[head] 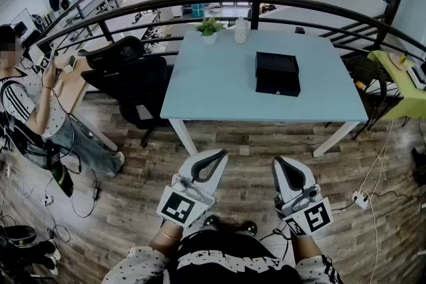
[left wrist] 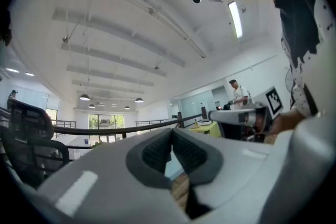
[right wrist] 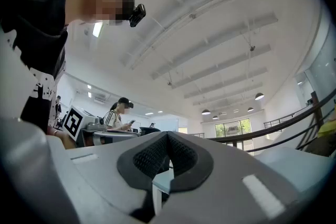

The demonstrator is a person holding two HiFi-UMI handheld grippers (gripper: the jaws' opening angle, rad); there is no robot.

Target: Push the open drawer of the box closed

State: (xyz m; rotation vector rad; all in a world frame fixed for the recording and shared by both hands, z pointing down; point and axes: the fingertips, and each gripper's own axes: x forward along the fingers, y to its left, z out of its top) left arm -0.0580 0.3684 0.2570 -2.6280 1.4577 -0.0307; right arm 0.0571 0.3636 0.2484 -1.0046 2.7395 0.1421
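The light-blue table (head: 213, 83) carries the black box (head: 277, 73) right of centre, toward the far half of the top. The box is low and rectangular, with a small pale knob on its near face; how far the drawer stands out cannot be told. The left gripper (head: 223, 153) and right gripper (head: 277, 160) are held low before the person's body, side by side, tips toward the table and well apart from it. Both pairs of jaws meet at the tips and hold nothing.
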